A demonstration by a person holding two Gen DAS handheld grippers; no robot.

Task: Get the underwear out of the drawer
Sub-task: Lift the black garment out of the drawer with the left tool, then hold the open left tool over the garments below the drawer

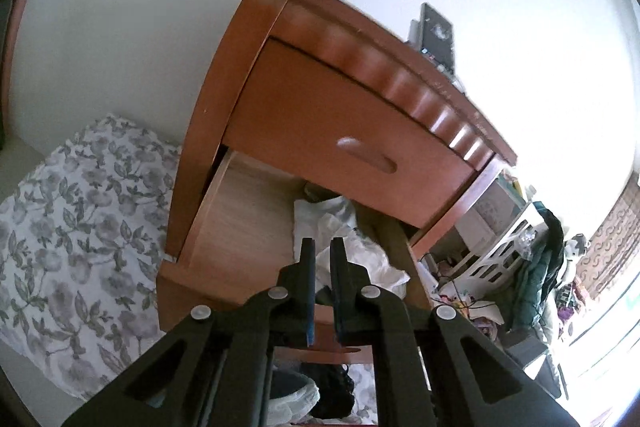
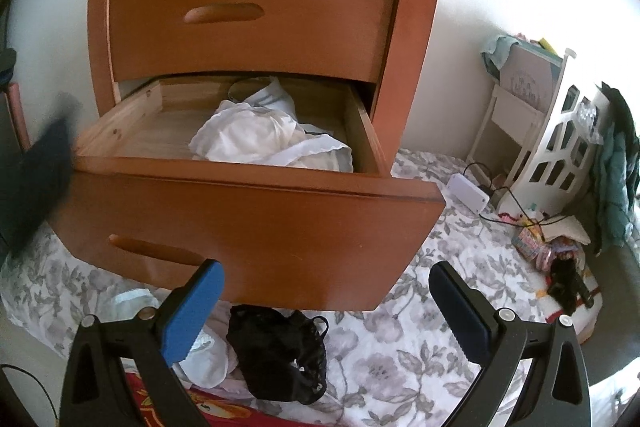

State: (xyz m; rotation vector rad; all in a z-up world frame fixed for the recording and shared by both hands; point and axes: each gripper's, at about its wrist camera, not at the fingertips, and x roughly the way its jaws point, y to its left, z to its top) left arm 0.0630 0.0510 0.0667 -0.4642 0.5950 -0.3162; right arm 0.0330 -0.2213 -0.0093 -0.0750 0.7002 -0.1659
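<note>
L tongs (image 1: 322,247) are seen pressed nearly together w/ nothing pinched between them, held over the front edge of the pulled-out lower drawer of the orange-brown wooden nightstand (image 1: 224,255). The crumpled white underwear pile (image 1: 352,251) lies in that drawer, just ahead of the L tips at approx 12 to 1 o'clock. In the R wrist view the same white pile (image 2: 256,135) is seen toward the drawer's R half, its long axis running roughly 9 to 3 o'clock, parallel to the drawer front. R tongs (image 2: 326,307) are spread wide and empty, held low in front of the drawer face; the pile is at 11 o'clock from them, beyond and above the front panel. A black lacy garment (image 2: 280,355) & white pieces already lie on the grey floral bedsheet (image 2: 420,367) below. L hand is judged nearer; its tongs would need to be opened before the pile can be gripped.
</note>
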